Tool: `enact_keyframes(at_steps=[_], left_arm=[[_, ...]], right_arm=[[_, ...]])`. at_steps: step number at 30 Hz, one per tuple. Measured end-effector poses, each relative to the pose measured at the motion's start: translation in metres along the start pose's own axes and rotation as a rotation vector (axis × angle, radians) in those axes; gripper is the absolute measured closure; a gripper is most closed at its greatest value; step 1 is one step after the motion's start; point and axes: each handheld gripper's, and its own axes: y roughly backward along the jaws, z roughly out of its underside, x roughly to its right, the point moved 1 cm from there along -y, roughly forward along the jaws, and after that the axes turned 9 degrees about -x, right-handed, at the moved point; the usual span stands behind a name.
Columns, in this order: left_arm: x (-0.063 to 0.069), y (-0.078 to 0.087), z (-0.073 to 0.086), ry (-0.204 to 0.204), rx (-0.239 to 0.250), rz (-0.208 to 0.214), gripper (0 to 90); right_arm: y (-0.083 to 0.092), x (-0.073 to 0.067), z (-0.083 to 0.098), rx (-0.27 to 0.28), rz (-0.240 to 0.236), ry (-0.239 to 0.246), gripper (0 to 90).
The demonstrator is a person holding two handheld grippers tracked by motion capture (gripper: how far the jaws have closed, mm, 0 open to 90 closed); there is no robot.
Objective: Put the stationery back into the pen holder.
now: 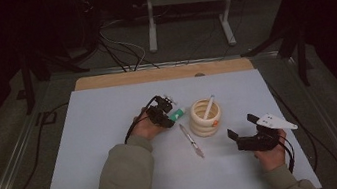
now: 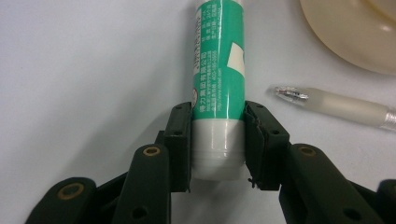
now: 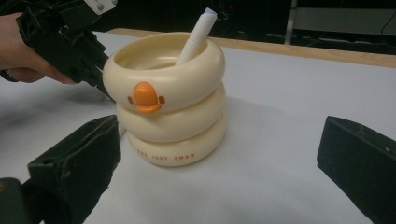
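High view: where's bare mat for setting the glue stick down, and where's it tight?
Free: the left part of the mat beyond the left gripper, and the strip behind the cream holder. Crowded: the middle, where the glue stick, holder and clear pen lie close together, with the right gripper nearby.

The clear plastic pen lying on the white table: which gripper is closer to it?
Left. The left gripper sits just beside the clear plastic pen, its fingers shut on a green-and-white tube. The right gripper is farther off, open, past the cream duck-faced holder.
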Motion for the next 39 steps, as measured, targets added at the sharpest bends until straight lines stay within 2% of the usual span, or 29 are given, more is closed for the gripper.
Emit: enact_keyframes(at_steps=[27,39], left_arm=[[-0.001,0.010,0.004,0.045,0.053,0.034,65.9],[0.000,0.019,0.004,0.062,0.075,0.068,65.9]], right_arm=[[0.000,0.001,0.000,0.000,-0.001,-0.003,0.3],[0.000,0.001,0.000,0.000,0.000,-0.003,0.3]])
